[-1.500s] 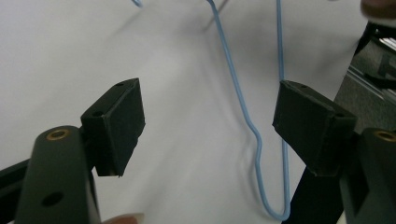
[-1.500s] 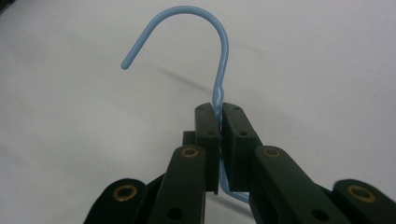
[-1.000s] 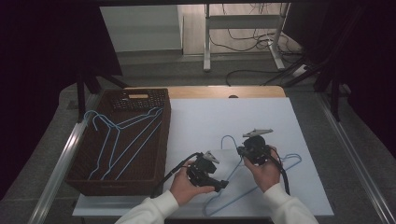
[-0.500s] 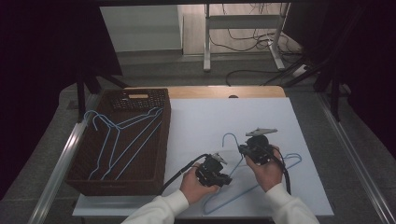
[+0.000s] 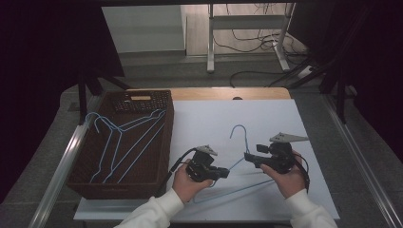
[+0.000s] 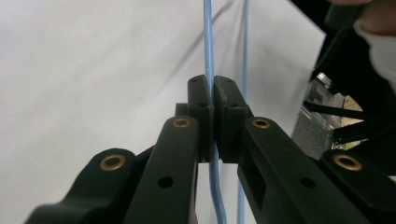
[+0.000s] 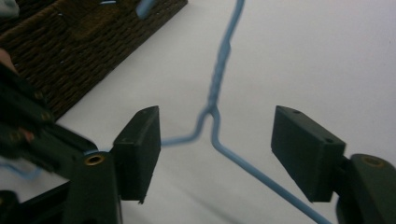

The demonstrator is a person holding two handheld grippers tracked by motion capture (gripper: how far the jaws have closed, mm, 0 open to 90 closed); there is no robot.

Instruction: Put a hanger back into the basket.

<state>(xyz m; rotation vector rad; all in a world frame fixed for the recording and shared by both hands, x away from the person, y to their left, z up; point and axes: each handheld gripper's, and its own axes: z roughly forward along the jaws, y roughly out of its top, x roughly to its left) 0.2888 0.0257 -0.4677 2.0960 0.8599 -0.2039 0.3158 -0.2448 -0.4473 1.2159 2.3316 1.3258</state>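
A: Since the earlier frames, both hands have lifted and drifted a little; the left gripper (image 5: 223, 173) has closed onto the blue wire hanger (image 5: 237, 164), and the right gripper (image 5: 248, 157) has just been opening, letting go of it.

B: How does the left one hold it?

A: In the left gripper view, its 2 pads (image 6: 201, 100) are pressed together on 1 thin blue wire of the hanger (image 6: 208, 56), which runs straight up between them. A second wire runs beside it, just right of the pads.

B: And the right?

A: In the right gripper view its jaws stand wide. The twisted neck of the hanger (image 7: 219, 70) lies between them, where the 2 shoulders split, but neither pad (image 7: 140, 149) touches the wire.

B: Where is the hanger itself?

A: Over the white table top (image 5: 209, 118), between the 2 hands in the high view. Its hook points away from the person, and its long bottom bar runs in front of the wrists. Whether the bar rests on the table I cannot tell.

B: The hands?

A: The left hand (image 5: 186, 179) grips its tool from below with the jaws pointing right, toward the other tool. The right hand (image 5: 287, 176) holds its tool with the jaws pointing left. White sleeves come in from the bottom edge.

B: Anything else?

A: A dark wicker basket (image 5: 81, 175) at the left of the table holds more blue hangers (image 5: 124, 142).
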